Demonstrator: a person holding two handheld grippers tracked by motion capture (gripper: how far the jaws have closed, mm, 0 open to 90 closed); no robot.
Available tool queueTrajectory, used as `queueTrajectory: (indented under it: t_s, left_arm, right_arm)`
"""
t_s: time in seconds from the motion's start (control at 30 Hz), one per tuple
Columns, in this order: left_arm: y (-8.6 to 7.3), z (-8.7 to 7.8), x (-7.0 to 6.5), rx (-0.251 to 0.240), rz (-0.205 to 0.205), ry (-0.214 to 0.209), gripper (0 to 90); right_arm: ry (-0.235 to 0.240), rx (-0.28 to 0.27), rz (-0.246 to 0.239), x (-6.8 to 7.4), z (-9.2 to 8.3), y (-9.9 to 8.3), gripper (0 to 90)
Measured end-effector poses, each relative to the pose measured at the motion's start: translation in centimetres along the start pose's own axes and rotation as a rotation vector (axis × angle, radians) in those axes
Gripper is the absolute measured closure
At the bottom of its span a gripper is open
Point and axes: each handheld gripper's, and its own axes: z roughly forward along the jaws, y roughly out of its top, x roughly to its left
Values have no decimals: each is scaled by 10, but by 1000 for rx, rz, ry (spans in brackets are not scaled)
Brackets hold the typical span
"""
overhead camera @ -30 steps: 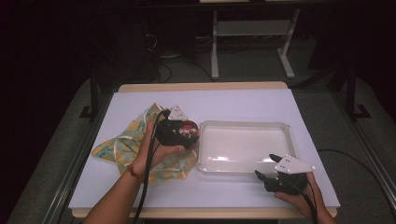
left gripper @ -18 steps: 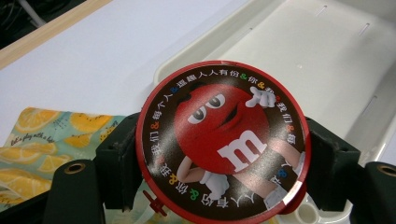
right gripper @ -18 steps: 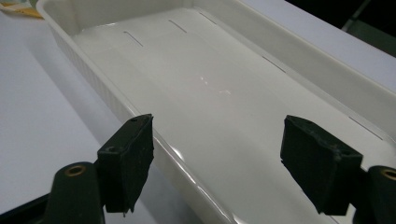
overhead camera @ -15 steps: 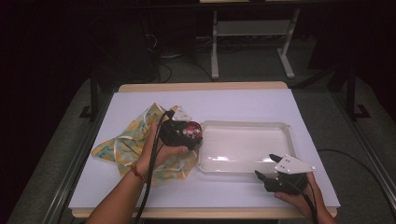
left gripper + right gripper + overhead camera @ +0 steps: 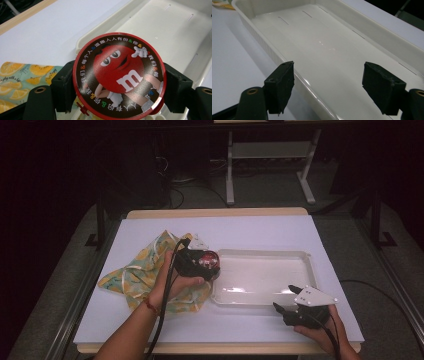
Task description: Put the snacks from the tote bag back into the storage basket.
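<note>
1. Tin (image 5: 118, 76), round and red, is sitting between the two black jaws of the left gripper (image 5: 117, 87). The jaws are pressing on its left and right sides and holding it tight. Its lid is showing a red candy face with a white "m" and a ring of small letters.
2. Cloth (image 5: 137, 272), with yellow lemon slices on it, is lying on the left part of the table (image 5: 260, 230). The left hand (image 5: 172, 282) is hanging over it.
3. In the high view, the left gripper (image 5: 212, 265) is holding the tin (image 5: 207, 261) just at the left end of the tray (image 5: 265, 254). In the left gripper view, the tin is hanging over the tray's (image 5: 175, 27) left rim, partly above the cloth (image 5: 22, 75).
4. The tray is white and is lying in the middle of the table, touching the cloth's right edge.
5. The right gripper (image 5: 286, 300) is sitting near the tray's front right corner, held by the right hand (image 5: 320, 327).
6. In the right gripper view, the right gripper (image 5: 328, 87) is holding its jaws wide apart with nothing between them. They are hanging over the tray's (image 5: 257, 25) near wall.
</note>
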Motion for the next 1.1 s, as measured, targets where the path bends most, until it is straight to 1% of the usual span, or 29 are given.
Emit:
queueTrajectory:
  t_s: [0.63, 0.7, 0.73, 1.1]
  left_arm:
    - [9, 10, -7, 6, 17, -14, 254]
    - [10, 12, -8, 5, 12, -16, 255]
    - [11, 14, -9, 10, 17, -16, 255]
    - [15, 20, -13, 15, 19, -25, 255]
  right_arm:
    - [-2, -9, 3, 0, -2, 0, 249]
    - [-2, -9, 4, -1, -2, 0, 250]
    - [-3, -10, 3, -1, -2, 0, 250]
    - [-4, -10, 4, -1, -2, 0, 250]
